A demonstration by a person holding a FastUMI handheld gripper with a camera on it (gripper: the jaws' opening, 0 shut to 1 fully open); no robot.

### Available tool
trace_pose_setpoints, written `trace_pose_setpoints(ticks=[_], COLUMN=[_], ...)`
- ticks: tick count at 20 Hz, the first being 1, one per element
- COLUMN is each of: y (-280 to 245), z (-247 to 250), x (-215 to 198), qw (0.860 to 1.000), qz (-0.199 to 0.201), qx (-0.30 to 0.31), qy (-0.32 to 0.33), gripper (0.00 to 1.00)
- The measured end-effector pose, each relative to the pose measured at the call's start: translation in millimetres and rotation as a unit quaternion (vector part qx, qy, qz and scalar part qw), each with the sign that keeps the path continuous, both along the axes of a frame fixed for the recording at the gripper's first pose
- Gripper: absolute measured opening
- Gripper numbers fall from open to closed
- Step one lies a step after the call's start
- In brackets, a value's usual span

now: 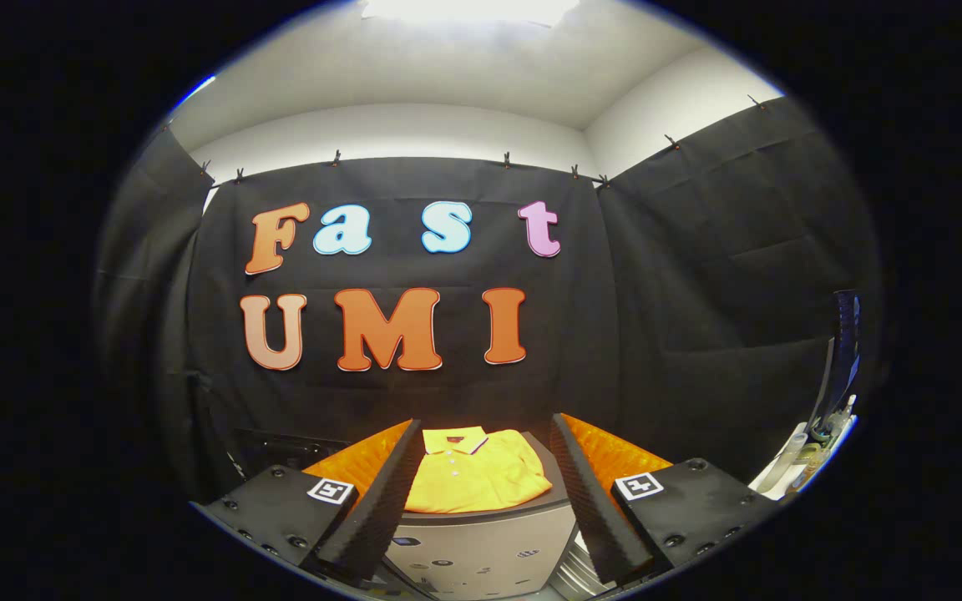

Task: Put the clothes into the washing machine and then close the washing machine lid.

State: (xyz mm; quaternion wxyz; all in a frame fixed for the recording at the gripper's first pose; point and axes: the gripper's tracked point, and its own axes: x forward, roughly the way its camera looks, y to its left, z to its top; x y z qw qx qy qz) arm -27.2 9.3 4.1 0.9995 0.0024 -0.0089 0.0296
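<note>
Gripper: we see our gripper (pixel 481 501) released, its two ribbed fingers (pixel 377 492) spread wide with nothing pressed between them
Shirt: a folded yellow polo shirt (pixel 474 476), collar towards the booth wall, lies flat ahead of us and framed in the gap between the fingers; neither finger touches it
What it rests on: the shirt lies on top of a grey-white appliance (pixel 481 547), which we take to be the washing machine; its curved front edge runs just below the shirt, and small markings on its front are too small for us to make out
Lid: we cannot tell from here whether the surface under the shirt is a closed lid or some other panel, nor where the opening is
Off to the right: a few pale bottles (pixel 790 463) and a dark upright object stand well apart from the shirt, beyond the right finger
Done so far: nothing that we can see; the shirt is outside the drum and has not been grasped
Left to do: we judge the whole task is ahead of us, namely closing on the shirt, lifting it, getting it into the machine, then shutting the lid
Next move: we would bring the fingers forward and down over the folded cloth, pinching enough layers that it lifts as one piece
</note>
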Motion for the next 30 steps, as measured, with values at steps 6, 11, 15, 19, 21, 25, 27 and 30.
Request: trace_pose_setpoints(ticks=[6, 11, 15, 19, 21, 25, 27, 30], y=[-11.7, -7.6, 3.8, 14.2, 26.7, 54.3, 68.6, 94.6], z=[-3.4, 2.2, 5.7, 16.0, 15.6, -14.4, -48.4, -96.1], x=[2.5, 18.8, 49.3, 98.4, 128.9, 196.6, 230.2, 271.2], qw=[1.0, 1.0, 1.0, 0.999, 0.999, 0.993, 0.984, 0.963], qz=[-0.006, 0.004, 0.023, 0.031, 0.041, 0.066, 0.068, 0.08], qx=[0.001, 0.002, 0.005, -0.014, -0.017, -0.029, -0.036, -0.02], qy=[0.0, -0.004, 0.005, 0.014, 0.031, 0.096, 0.159, 0.255], gripper=[0.98, 0.98, 0.98, 0.98, 0.98, 0.98, 0.98, 0.98])
